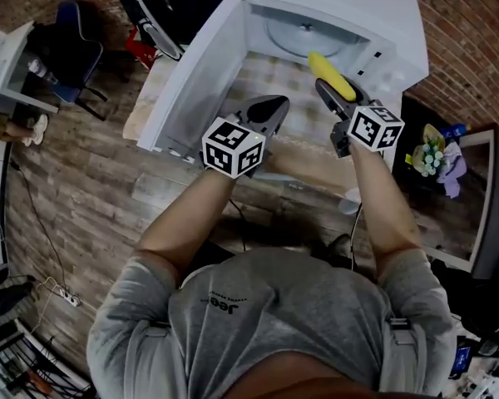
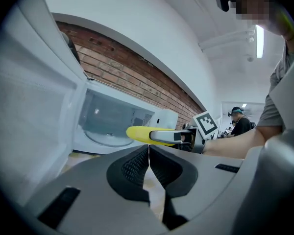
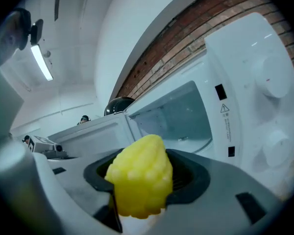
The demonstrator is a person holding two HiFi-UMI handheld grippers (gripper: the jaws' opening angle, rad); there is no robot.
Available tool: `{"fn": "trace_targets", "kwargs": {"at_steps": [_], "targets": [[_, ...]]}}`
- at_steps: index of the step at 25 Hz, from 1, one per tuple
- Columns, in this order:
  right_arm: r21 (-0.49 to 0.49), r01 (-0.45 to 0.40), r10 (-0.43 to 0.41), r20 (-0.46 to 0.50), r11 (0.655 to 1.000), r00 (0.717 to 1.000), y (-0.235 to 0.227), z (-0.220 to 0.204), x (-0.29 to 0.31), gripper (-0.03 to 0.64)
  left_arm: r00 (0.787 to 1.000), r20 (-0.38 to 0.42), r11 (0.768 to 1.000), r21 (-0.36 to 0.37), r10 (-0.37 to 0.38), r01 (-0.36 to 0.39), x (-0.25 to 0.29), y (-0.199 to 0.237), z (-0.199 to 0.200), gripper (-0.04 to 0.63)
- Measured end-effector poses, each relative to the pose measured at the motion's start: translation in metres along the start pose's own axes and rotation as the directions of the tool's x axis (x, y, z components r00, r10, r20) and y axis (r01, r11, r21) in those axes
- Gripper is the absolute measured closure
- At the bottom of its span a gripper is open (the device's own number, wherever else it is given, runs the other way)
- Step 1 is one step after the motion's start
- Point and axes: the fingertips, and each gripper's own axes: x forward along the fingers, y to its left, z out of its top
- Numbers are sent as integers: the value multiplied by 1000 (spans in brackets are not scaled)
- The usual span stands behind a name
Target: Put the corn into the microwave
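A yellow corn cob (image 1: 330, 76) is clamped in my right gripper (image 1: 337, 98), its tip pointing at the open white microwave (image 1: 403, 23). In the right gripper view the corn (image 3: 141, 181) fills the space between the dark pads, with the microwave cavity (image 3: 179, 119) just ahead. The glass turntable (image 1: 306, 36) lies inside. My left gripper (image 1: 266, 115) hovers beside the open door (image 1: 191, 77), shut with nothing in it; its pads (image 2: 137, 166) meet. From the left gripper view the corn (image 2: 147, 134) and the right gripper (image 2: 174, 136) show in front of the cavity.
The microwave stands on a checked cloth (image 1: 270, 81) over a wooden table (image 1: 316, 169). The open door (image 2: 34, 106) walls off the left side. A brick wall (image 1: 474, 32) is behind. A dark office chair (image 1: 71, 52) and a flower bunch (image 1: 432, 158) are on the floor around.
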Motion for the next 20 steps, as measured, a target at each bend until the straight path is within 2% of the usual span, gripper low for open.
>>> {"fn": "trace_targets", "kwargs": {"at_steps": [6,11,20], "targets": [[-87,97,-98,-8,991,995,-20,9,46,354,1000,16,1000,10,13,-13,16,22,4,572],[-172,166,-171,-12,971,985,-36,17,79,354,999,38,1000,13,22,-23,25,35,10,572],[-245,251,-270,-47,936,962,-72,26,116,356,999,39,1000,20,23,-24,34,43,4,572]]}}
